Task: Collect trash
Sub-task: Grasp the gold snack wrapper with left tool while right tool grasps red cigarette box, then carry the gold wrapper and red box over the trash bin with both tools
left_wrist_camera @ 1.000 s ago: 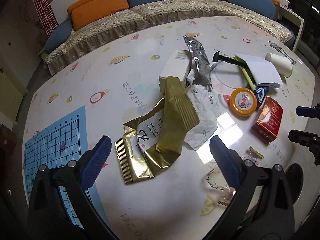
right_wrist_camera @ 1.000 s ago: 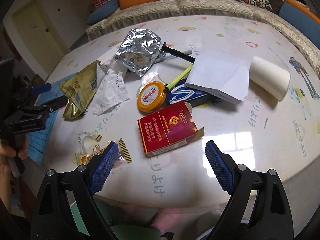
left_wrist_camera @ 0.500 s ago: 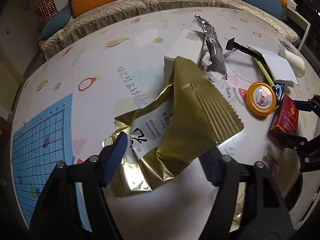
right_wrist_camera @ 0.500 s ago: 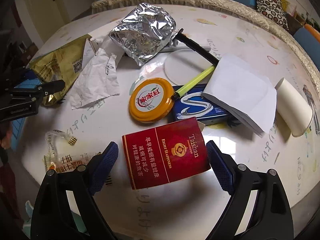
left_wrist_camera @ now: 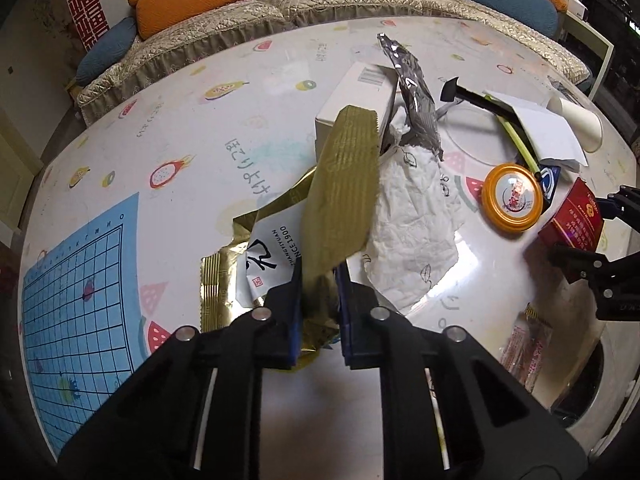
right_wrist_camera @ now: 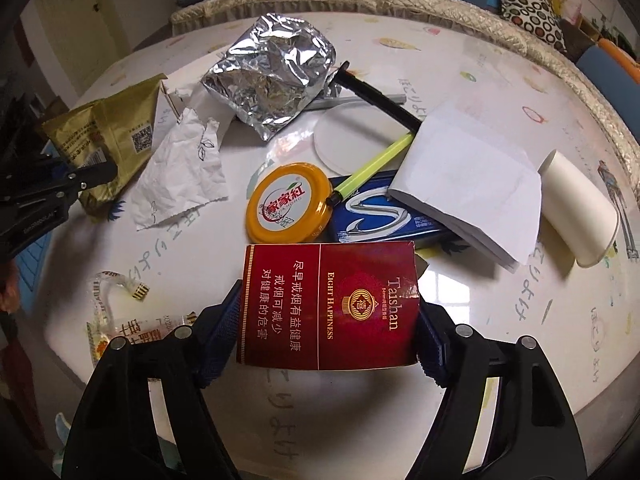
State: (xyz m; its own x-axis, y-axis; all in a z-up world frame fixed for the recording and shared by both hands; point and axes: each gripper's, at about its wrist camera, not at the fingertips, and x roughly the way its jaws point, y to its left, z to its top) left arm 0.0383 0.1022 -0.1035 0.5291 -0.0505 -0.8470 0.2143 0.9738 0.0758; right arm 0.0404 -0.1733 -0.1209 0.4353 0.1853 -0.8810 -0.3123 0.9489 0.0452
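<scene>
A crumpled gold snack wrapper (left_wrist_camera: 340,184) lies on the round table (left_wrist_camera: 160,120). Its near end is pinched between the blue pads of my left gripper (left_wrist_camera: 318,276), whose jaws are closing, and its flap stands up. In the right wrist view a red cigarette pack (right_wrist_camera: 288,300) sits between the pads of my right gripper (right_wrist_camera: 329,300). Those jaws are closing too, and both pads touch the pack's sides. From the left wrist view the red pack (left_wrist_camera: 576,220) shows at the right edge.
Crumpled white paper (left_wrist_camera: 412,216), silver foil (right_wrist_camera: 272,76), an orange lid (right_wrist_camera: 288,204), a blue gum pack (right_wrist_camera: 384,216), a paper pad (right_wrist_camera: 468,176), a paper cup (right_wrist_camera: 576,208) and clear wrappers (right_wrist_camera: 116,304) litter the table. A sofa (left_wrist_camera: 320,0) runs behind.
My left jaws went from wide open to pinching the gold wrapper, whose flap lifted. My right gripper came down over the red pack and its jaws narrowed onto it.
</scene>
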